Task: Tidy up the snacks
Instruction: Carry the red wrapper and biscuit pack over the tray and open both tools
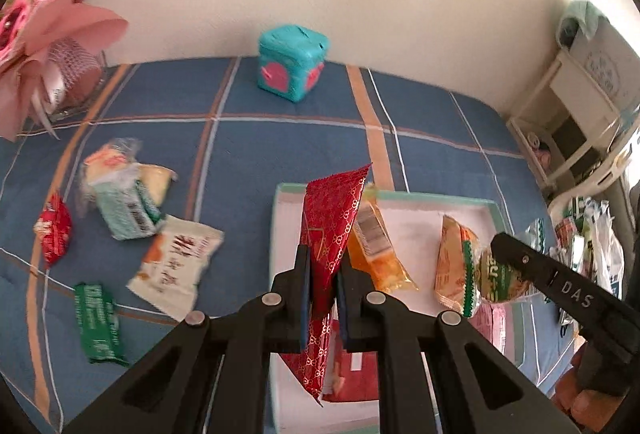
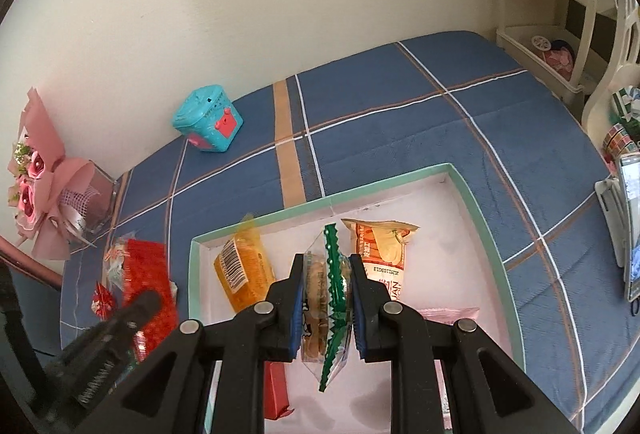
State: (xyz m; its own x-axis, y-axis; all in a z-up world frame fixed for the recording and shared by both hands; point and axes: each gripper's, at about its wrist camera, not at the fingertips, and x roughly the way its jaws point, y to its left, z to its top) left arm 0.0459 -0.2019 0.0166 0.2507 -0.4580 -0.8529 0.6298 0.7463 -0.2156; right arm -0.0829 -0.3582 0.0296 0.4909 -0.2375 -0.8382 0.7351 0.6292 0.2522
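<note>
My left gripper (image 1: 323, 274) is shut on a red patterned snack packet (image 1: 328, 234), held upright above the left edge of a white box with a green rim (image 1: 432, 195). My right gripper (image 2: 326, 298) is shut on a clear cookie pack with green zigzag edges (image 2: 330, 290), held over the same box (image 2: 472, 193). In the box lie an orange-yellow packet (image 2: 244, 274), an orange and white packet (image 2: 384, 254), a pink packet (image 2: 452, 314) and a red packet (image 2: 276, 390). The right gripper with its cookie pack (image 1: 496, 278) shows in the left wrist view.
On the blue plaid bedspread (image 1: 280, 141) left of the box lie loose snacks: a white packet (image 1: 176, 266), a green bar (image 1: 98, 322), a small red packet (image 1: 54, 232) and a mint packet (image 1: 124, 209). A teal cube box (image 1: 292, 63) stands by the wall. A pink bouquet (image 1: 48, 33) is far left; a white shelf (image 1: 576, 113) is right.
</note>
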